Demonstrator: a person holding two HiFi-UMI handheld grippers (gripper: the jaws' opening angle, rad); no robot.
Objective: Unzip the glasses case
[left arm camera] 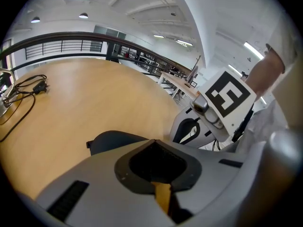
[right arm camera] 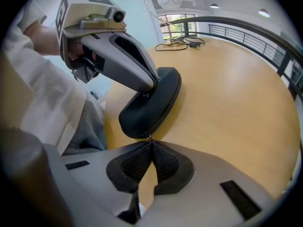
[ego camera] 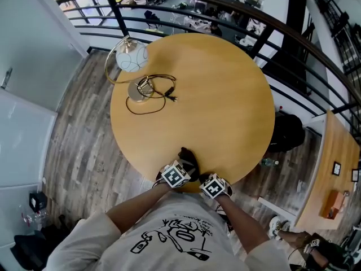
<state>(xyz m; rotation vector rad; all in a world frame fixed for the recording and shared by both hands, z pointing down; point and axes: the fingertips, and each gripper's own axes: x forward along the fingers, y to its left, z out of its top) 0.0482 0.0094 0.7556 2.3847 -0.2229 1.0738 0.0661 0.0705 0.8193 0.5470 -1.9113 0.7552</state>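
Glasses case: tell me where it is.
The glasses case is at the table's near edge in the head view, held by the left gripper and right gripper.

The left gripper's [left arm camera: 154,142] fingers hide most of the glasses case [left arm camera: 113,142]; the zip pull [right arm camera: 150,137] at the right gripper's [right arm camera: 150,141] fingertips barely shows.

Head view overhead; gripper views share case [right arm camera: 151,103]
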